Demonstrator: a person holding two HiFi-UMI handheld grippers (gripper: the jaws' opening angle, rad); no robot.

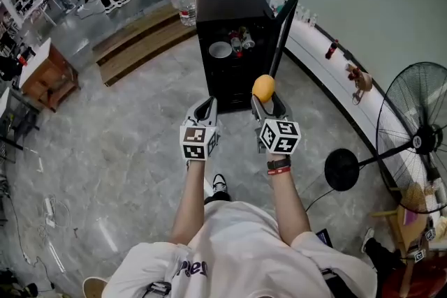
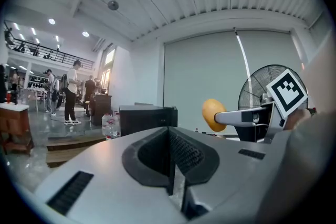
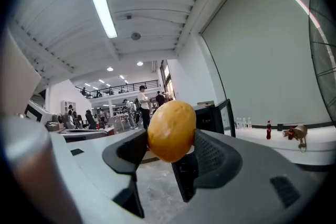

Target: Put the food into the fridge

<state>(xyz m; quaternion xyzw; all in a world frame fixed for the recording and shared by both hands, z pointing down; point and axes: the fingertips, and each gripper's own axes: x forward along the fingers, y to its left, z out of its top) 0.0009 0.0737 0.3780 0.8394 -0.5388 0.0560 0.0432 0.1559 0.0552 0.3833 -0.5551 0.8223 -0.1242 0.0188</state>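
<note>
The black fridge [image 1: 230, 45] is seen ahead, its door swung open. The left gripper [image 1: 204, 106] is held empty, jaws pressed together. In the right gripper [image 1: 265, 98] a yellow-orange fruit [image 1: 263, 87] is clamped, short of the fridge.

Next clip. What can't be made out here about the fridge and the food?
Head view: things on the fridge shelf are too small to name; lower shelves are dark.
Right gripper view: the yellow food covers part of the fridge; its inside shows dark.
Left gripper view: the left gripper cuts off the fridge's base.
</note>
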